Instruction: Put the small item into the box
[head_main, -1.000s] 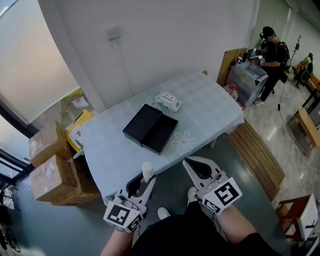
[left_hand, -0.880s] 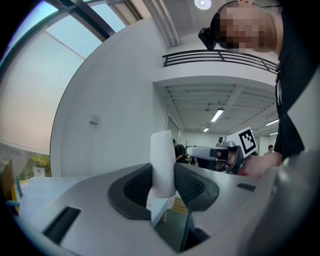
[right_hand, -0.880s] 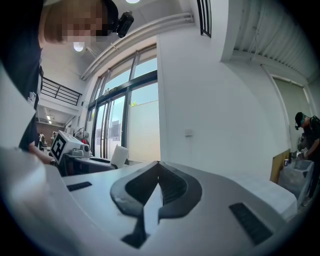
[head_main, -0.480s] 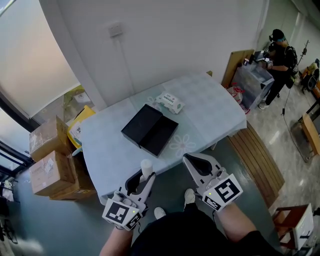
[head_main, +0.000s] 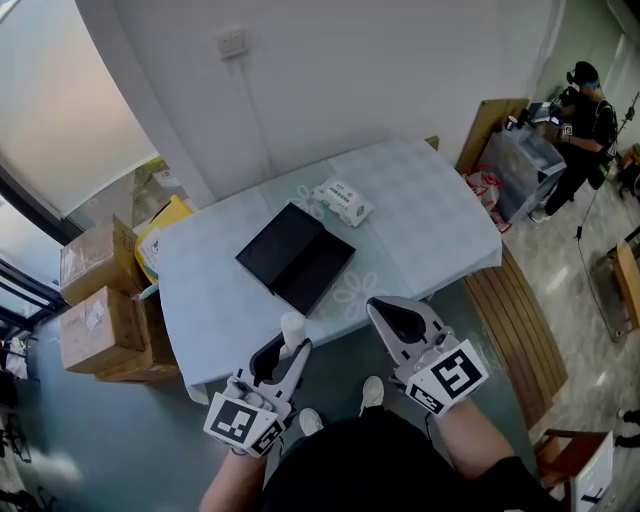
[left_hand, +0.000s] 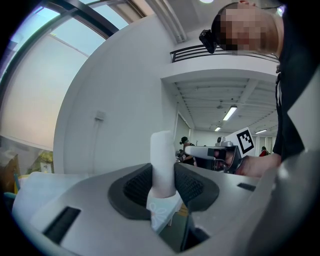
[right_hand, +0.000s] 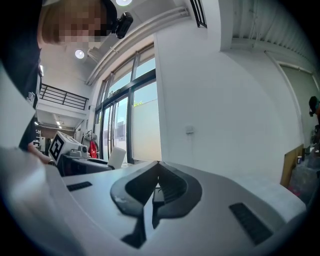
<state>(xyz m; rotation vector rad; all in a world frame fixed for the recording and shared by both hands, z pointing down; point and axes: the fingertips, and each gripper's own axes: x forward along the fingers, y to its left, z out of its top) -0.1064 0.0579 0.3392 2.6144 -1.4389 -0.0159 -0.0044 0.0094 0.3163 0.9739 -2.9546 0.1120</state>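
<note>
**White cylinder gripped in the left jaws, short of the open black box**

The black box lies open on the table, which is covered by a pale blue cloth. Its two flat halves sit side by side at an angle, touching along one edge. Both show only dark surface, and no contents can be made out. Just beyond the box lies a white and green packet, apart from it. On the floor to the left of the table stand stacked cardboard boxes, closed. At the far right a person stands by a clear plastic bin, whose contents are too small to tell.

The small item is a white cylinder. It stands upright between the jaws of the left gripper, which clamp it from both sides. In the left gripper view the dark ribbed pads press against the lower part of the small item, and its top rises clear above the left gripper. In the head view the item is at the table's near edge, well short of the box.

The right gripper is held beside the left one, also at the near edge. In the right gripper view the jaws of the right gripper are pressed together with nothing between them.
</note>
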